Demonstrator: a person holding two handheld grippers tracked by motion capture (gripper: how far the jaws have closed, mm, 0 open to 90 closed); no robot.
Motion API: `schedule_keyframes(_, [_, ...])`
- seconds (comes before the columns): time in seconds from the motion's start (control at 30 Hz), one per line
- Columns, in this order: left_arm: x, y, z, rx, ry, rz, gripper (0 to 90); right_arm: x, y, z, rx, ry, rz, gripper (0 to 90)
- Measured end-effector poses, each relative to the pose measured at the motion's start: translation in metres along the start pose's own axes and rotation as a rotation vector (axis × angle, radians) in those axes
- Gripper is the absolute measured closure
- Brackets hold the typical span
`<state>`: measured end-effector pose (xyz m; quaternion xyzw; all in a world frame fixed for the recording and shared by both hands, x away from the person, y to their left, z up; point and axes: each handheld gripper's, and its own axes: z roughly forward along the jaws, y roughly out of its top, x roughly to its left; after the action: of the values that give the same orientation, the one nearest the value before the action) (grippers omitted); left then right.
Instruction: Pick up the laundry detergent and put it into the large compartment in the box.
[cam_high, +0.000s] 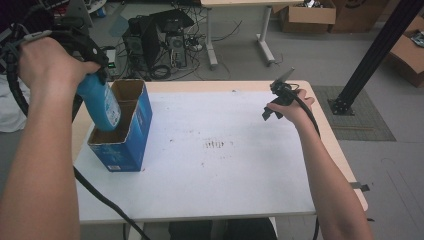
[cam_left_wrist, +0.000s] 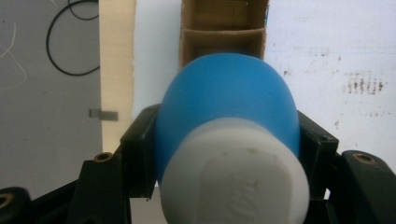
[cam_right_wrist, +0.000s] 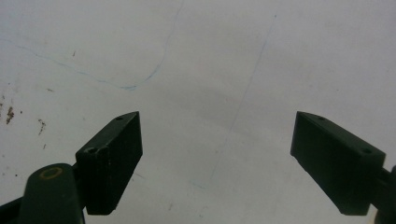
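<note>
A blue bottle (cam_high: 101, 104) with a white cap (cam_left_wrist: 236, 177) is clamped in my left gripper (cam_high: 97, 75), bottom end down. It hangs over the near compartment of a blue cardboard box (cam_high: 136, 134) at the table's left, its lower end just inside the opening. In the left gripper view the black jaws press both sides of the blue bottle (cam_left_wrist: 227, 98), and the box's divider (cam_left_wrist: 222, 33) lies beyond it. My right gripper (cam_high: 272, 111) hovers over the right part of the white table top, jaws wide apart with nothing between them (cam_right_wrist: 217, 163).
The box stands near the table's left edge (cam_high: 80, 131). The white table top (cam_high: 225, 165) carries a few dark marks at its middle. Beyond the far edge stand computer towers (cam_high: 157, 42), cables and cardboard boxes (cam_high: 307, 15) on the floor. A black post (cam_high: 375, 55) rises at right.
</note>
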<state>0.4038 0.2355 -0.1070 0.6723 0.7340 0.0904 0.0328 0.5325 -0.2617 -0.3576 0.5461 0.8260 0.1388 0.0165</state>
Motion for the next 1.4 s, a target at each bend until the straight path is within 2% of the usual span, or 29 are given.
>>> schedule_keyframes(0.43, [-0.007, 0.005, 0.046, 0.053, -0.007, 0.017, 38.4, 0.001, 0.000, 0.001, 0.004, -0.002, -0.007, 16.9])
schedule_keyframes(0.5, [-0.008, 0.006, 0.058, 0.070, -0.012, 0.023, 38.4, 0.001, 0.000, 0.000, 0.003, 0.000, -0.002, 16.9])
schedule_keyframes(0.53, [-0.008, 0.006, 0.058, 0.070, -0.012, 0.023, 38.3, 0.001, 0.000, 0.000, 0.003, 0.000, -0.002, 16.9])
schedule_keyframes(0.97, [-0.007, 0.005, 0.107, 0.119, -0.018, 0.030, 38.3, -0.001, -0.001, 0.000, 0.008, -0.007, 0.000, 16.9])
schedule_keyframes(1.13, [-0.007, 0.004, 0.121, 0.133, -0.026, 0.027, 38.3, 0.001, 0.000, 0.001, 0.013, -0.008, -0.005, 16.9])
schedule_keyframes(1.4, [-0.010, 0.003, 0.143, 0.156, -0.013, 0.040, 38.3, 0.003, 0.001, 0.002, 0.012, -0.010, -0.019, 17.0])
